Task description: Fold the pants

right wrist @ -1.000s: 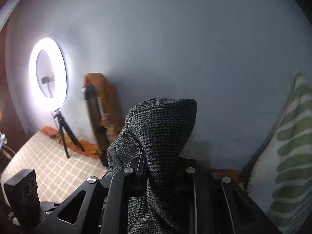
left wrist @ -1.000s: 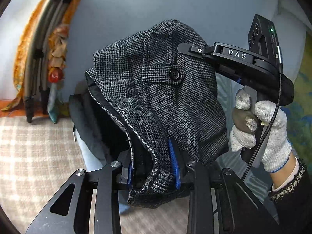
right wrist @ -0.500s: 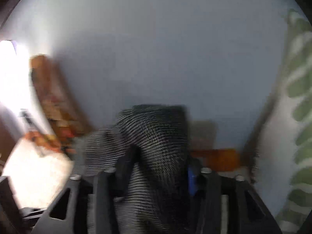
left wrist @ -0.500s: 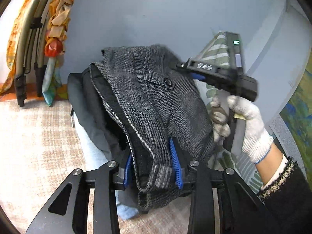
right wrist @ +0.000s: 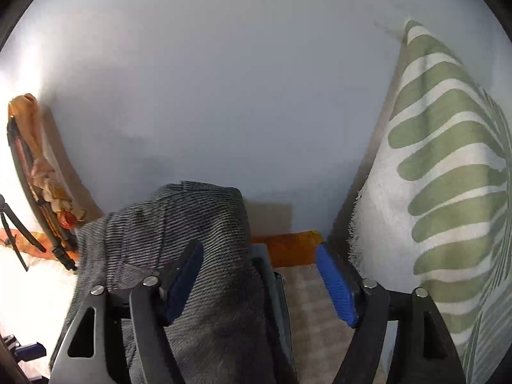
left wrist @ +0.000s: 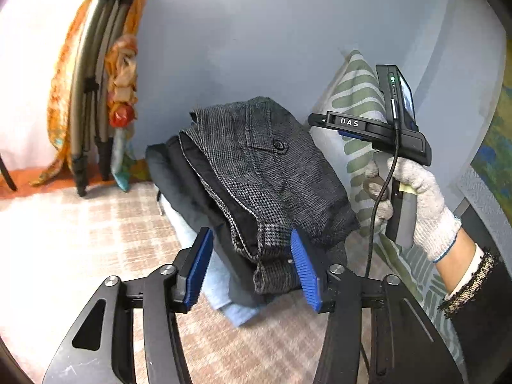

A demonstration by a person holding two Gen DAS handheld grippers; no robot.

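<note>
Pants [left wrist: 272,172], grey houndstooth and folded, are lying on a stack of dark and pale blue clothes [left wrist: 179,176] upon the checked bed cover [left wrist: 80,230]. Left gripper [left wrist: 252,268] is hovering with its jaws spread wide around the waistband end, gripping nothing. Right gripper [right wrist: 260,283] is standing with jaws wide too, fabric draping over its left finger. Leaf-patterned pillow [right wrist: 448,192] is leaning just beside.

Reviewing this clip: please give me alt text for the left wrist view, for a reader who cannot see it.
Folded grey houndstooth wool pants sit atop a stack of dark and light-blue garments on a checked surface, between the open blue-padded left gripper. A white-gloved right hand holds the black right gripper beside a green-striped white cushion.
</note>
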